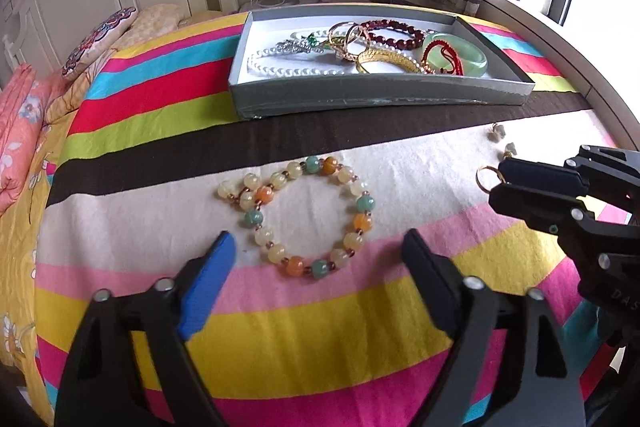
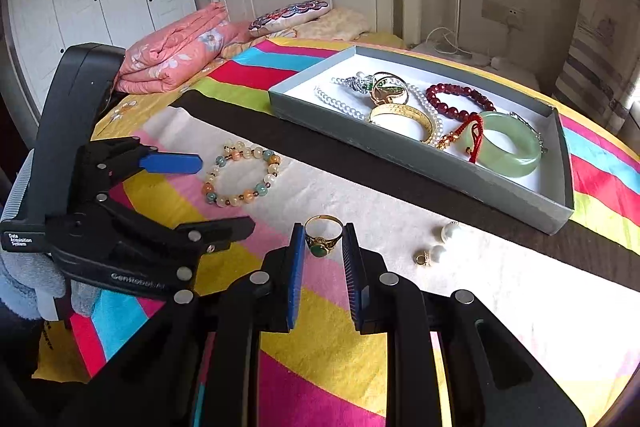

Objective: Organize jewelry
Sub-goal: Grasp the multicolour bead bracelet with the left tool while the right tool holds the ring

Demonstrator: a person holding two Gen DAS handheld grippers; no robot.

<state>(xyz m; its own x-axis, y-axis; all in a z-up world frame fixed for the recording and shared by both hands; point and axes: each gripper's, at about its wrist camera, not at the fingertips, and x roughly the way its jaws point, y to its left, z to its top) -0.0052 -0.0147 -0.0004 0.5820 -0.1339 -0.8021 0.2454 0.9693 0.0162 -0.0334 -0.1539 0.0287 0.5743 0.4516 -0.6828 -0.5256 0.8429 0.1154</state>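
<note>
A bracelet (image 1: 306, 217) of cream, orange and green beads lies flat on the striped bedspread. My left gripper (image 1: 320, 247) stands open around its near side, the blue pad (image 1: 212, 283) to its left and the black finger (image 1: 428, 275) to its right, neither pressing on it. At the right, my right gripper (image 1: 498, 183) is shut on a gold ring (image 1: 486, 179). In the right wrist view this gold ring (image 2: 324, 237) with a green stone sits upright between the pads of the right gripper (image 2: 323, 239). The left gripper (image 2: 226, 194) straddles the bracelet (image 2: 242, 175).
A grey box (image 1: 360, 95) with a white floor holds pearls, a red bead bracelet, a jade bangle (image 2: 508, 143), a gold bangle and rings. Pearl earrings (image 2: 444, 241) lie loose on the bedspread beside the ring. A folded pink quilt (image 2: 176, 55) and pillows lie by the headboard.
</note>
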